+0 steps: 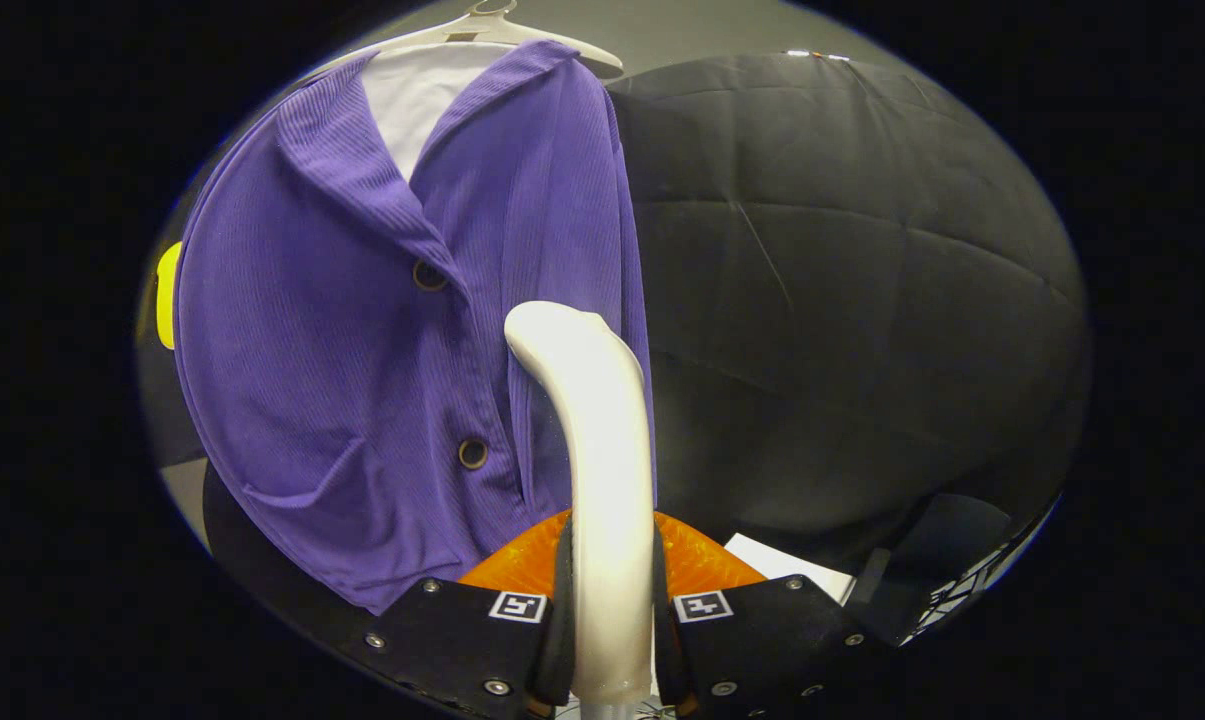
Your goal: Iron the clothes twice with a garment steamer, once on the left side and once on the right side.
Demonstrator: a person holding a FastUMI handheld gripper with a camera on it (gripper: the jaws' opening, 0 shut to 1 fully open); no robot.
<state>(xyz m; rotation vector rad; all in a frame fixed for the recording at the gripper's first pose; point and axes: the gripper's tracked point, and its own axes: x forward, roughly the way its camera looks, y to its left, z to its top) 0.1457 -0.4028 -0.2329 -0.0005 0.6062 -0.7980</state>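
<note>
White steamer against hung purple shirt

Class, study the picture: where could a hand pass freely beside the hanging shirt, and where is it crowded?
Free: the stretch in front of the black cloth wall, bordered by the purple shirt on one side and the white paper below. Crowded: straight ahead, where the tongs are shut on the white steamer, whose head meets the shirt's button placket.

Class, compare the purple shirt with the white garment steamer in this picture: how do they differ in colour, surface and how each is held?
The purple shirt is ribbed, soft cloth; the garment steamer is smooth, white and rigid. The shirt hangs from a hanger; the steamer is clamped in the hand-held gripper. Both stand roughly upright.
</note>
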